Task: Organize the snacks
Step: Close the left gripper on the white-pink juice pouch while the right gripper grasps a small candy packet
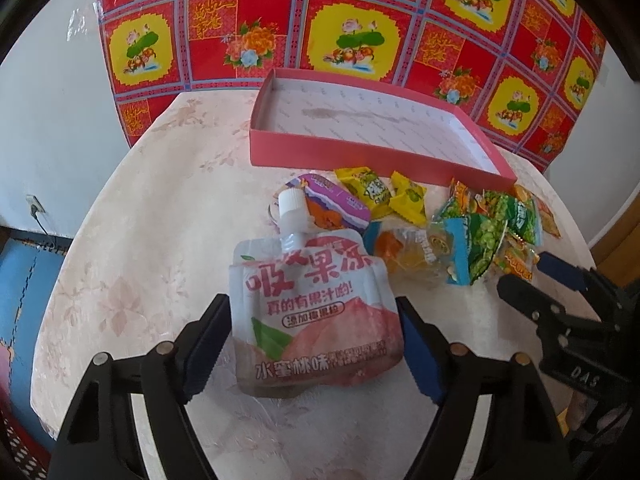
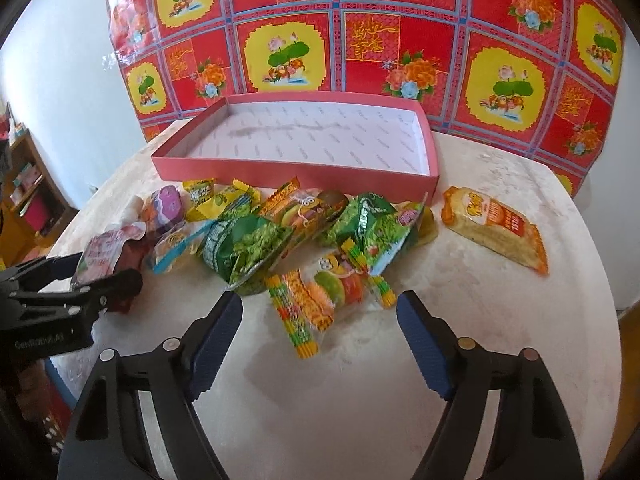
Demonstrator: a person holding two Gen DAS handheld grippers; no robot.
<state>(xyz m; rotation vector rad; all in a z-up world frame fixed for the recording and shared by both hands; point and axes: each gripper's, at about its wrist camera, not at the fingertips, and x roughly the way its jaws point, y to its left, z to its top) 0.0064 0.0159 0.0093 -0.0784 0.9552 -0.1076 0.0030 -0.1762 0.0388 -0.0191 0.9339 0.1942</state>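
Note:
A white and pink peach jelly pouch (image 1: 312,312) with a white cap lies on the table between the fingers of my left gripper (image 1: 314,340). The jaws are open, one on each side of the pouch, not pressing it. The pouch also shows in the right wrist view (image 2: 106,254). My right gripper (image 2: 320,320) is open and empty, just short of an orange and yellow striped packet (image 2: 320,300). A pile of green, yellow and purple snack packets (image 2: 256,236) lies in front of an empty pink box (image 2: 296,168). The box also shows in the left wrist view (image 1: 360,156).
An orange wafer packet (image 2: 496,224) lies apart at the right. The round table has a pale floral cloth (image 1: 140,260). A red and yellow patterned sheet (image 1: 320,20) hangs behind the box. My right gripper shows in the left wrist view (image 1: 536,284). My left gripper shows in the right wrist view (image 2: 92,276).

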